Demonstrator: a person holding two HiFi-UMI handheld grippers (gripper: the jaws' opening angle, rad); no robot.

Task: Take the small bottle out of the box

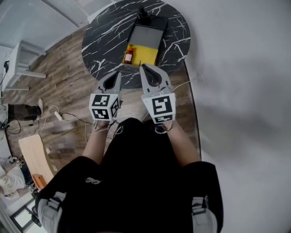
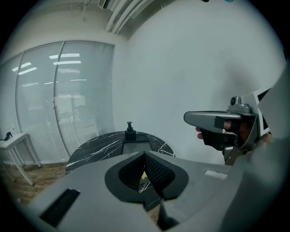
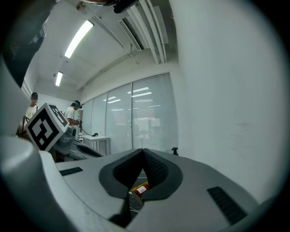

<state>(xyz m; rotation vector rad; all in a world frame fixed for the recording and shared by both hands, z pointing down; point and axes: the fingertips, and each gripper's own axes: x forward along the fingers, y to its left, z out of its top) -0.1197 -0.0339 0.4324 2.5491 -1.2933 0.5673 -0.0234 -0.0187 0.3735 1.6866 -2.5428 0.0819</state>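
The small bottle (image 1: 129, 55) is red with a white cap and a pale label. It stands up in the yellow near end of the box (image 1: 148, 53), in its left corner. The box lies on a round black table (image 1: 104, 36) with white streaks.

I count one small bottle, one box, one table, and one black pump bottle (image 1: 143, 12) at the far end of the box. There are two grippers. The left gripper (image 1: 119, 73) and the right gripper (image 1: 143, 67) hang side by side over the near edge of the table. Both are clenched tight with nothing in them.

Only the head view shows the whole table and box. The right gripper view shows a peek of the bottle under its closed jaws, and two people (image 3: 73, 111) far off on the left. The left gripper view shows the right gripper from the side, with a hand (image 2: 240, 131) on it.
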